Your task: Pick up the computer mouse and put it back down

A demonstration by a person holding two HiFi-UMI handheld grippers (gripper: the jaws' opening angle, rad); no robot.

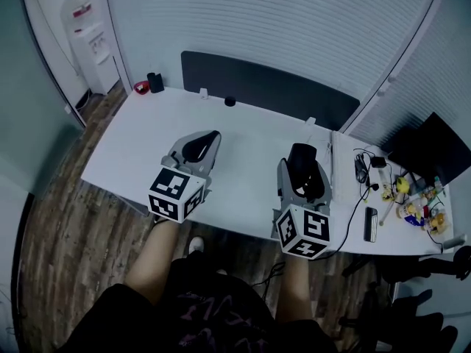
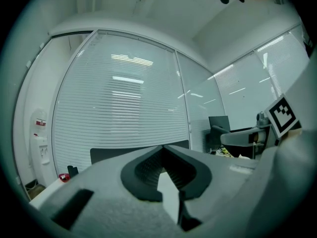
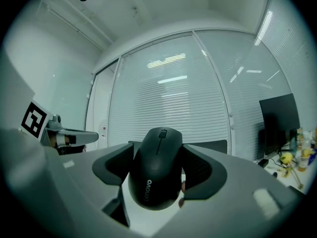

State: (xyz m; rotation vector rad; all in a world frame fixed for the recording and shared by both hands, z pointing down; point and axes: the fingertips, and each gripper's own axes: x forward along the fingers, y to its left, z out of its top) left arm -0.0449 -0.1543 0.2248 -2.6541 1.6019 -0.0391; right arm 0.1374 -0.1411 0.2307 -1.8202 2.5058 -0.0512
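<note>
- Your right gripper [image 3: 158,151] is pinching the matte black computer mouse [image 3: 154,175] by its two sides. Both grey jaws press against the body, and the scroll wheel end points away from the camera.
- In the head view, the mouse sits at the far tip of that gripper, over the long white worktop [image 1: 243,134] and right of its middle. No view shows whether the mouse's underside touches the surface.
- Your left gripper [image 2: 162,148] has its jaws pressed together tip to tip, with nothing between them. It hangs over the worktop to the left of the mouse, well apart from it.
- Both grippers' black-and-white marker cubes sit nearest you, at the worktop's near edge.
- At the worktop's right end lie a flat black phone [image 1: 371,223], a tangle of black cables [image 1: 360,169] and a cluster of small yellow figures [image 1: 418,204], all well apart from the mouse.
- At the far left corner, a small red object [image 1: 141,87] stands just beside a small black box [image 1: 155,81]. A small round black puck [image 1: 229,101] lies farther right along that edge.
- Behind the far edge runs a dark grey divider panel [image 1: 265,87], and a black monitor [image 1: 434,149] stands at the right.
- Off to the far left, a white water dispenser [image 1: 92,43] stands on the brown wood-plank floor [image 1: 66,219].
</note>
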